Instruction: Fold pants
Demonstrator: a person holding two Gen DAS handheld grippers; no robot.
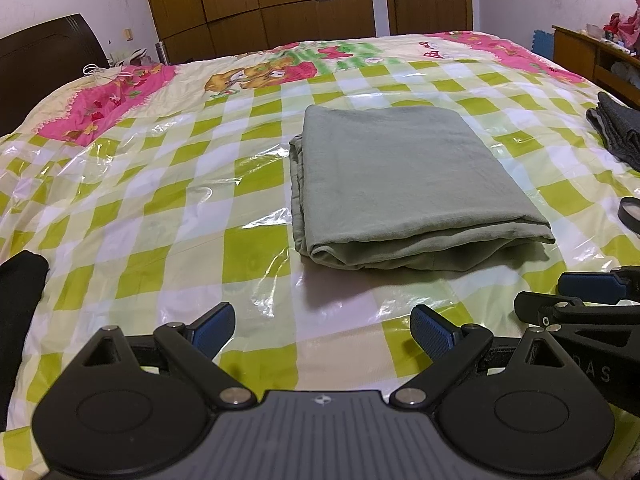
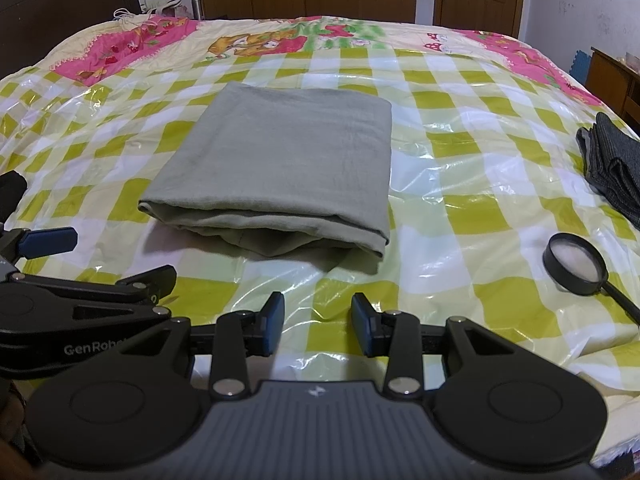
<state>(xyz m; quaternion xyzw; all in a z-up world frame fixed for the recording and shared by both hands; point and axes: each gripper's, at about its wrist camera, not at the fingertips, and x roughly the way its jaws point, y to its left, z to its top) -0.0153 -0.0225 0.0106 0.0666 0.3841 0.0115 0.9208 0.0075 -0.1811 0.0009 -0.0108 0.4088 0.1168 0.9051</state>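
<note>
The pants (image 1: 404, 184) are seen folded into a compact rectangle on the bed (image 1: 160, 208), just ahead of the left hand-held gripper (image 1: 322, 330) and right hand-held gripper (image 2: 318, 322). Both are held apart and empty. Folding is judged finished; only withdrawal is called for.

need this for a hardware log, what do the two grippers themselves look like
Both are alike. The left gripper and the right gripper each have a ribbed grey centre plate with a small white emblem, flanked by rounded matte black housings with round caps, black link arms with silver pivot pins, and ribbed blue pads on the fingers. White "GenRobot"-style lettering, cut off, marks the left gripper's side in the right wrist view. No cables or sleeves are clearly visible.
</note>
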